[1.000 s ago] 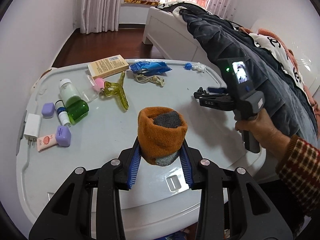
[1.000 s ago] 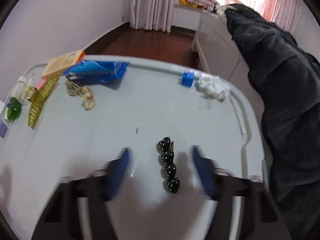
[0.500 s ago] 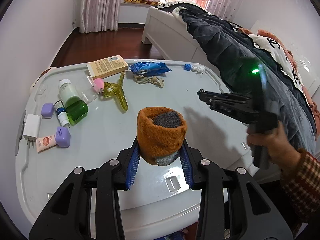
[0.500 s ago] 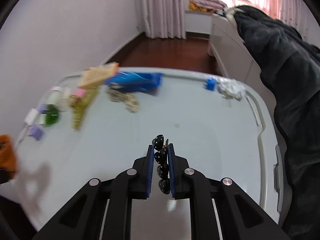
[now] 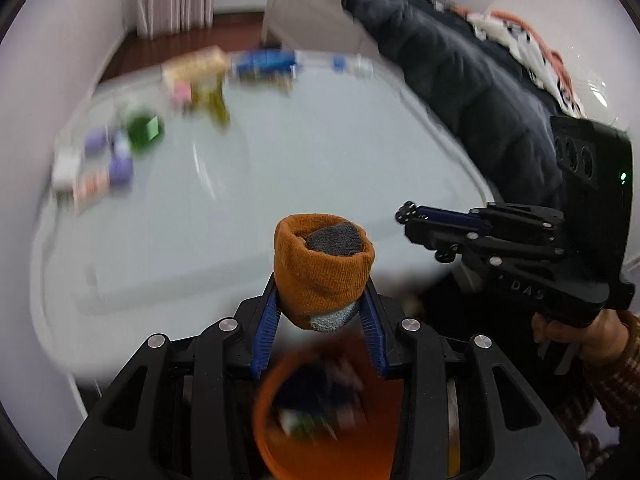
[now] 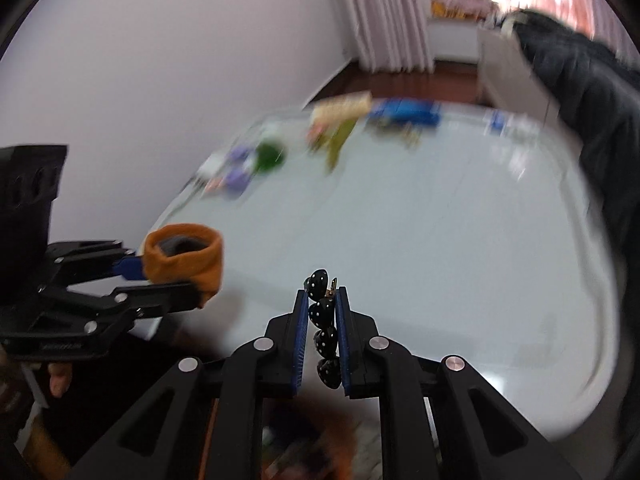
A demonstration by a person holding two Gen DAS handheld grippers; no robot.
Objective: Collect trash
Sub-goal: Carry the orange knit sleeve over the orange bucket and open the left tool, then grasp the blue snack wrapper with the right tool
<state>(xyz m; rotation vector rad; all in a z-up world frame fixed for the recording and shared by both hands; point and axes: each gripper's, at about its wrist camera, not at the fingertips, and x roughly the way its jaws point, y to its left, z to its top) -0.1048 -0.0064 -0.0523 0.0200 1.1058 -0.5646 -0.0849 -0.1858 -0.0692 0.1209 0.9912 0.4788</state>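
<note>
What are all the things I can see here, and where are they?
sock roll: one, orange and grey, in the left gripper
hair clip: one, black with white dots, in the right gripper
bucket: one, orange, below the grippers, blurred
white lid: one, under the clutter
small clutter: several, purple, green, yellow, blue, blurred, far side of lid
dark coat: one, on the bed
left gripper: shut on sock roll
right gripper: shut on hair clip

Dark quilt (image 5: 472, 92) on bed; curtains (image 6: 392, 16) beside window.
</note>
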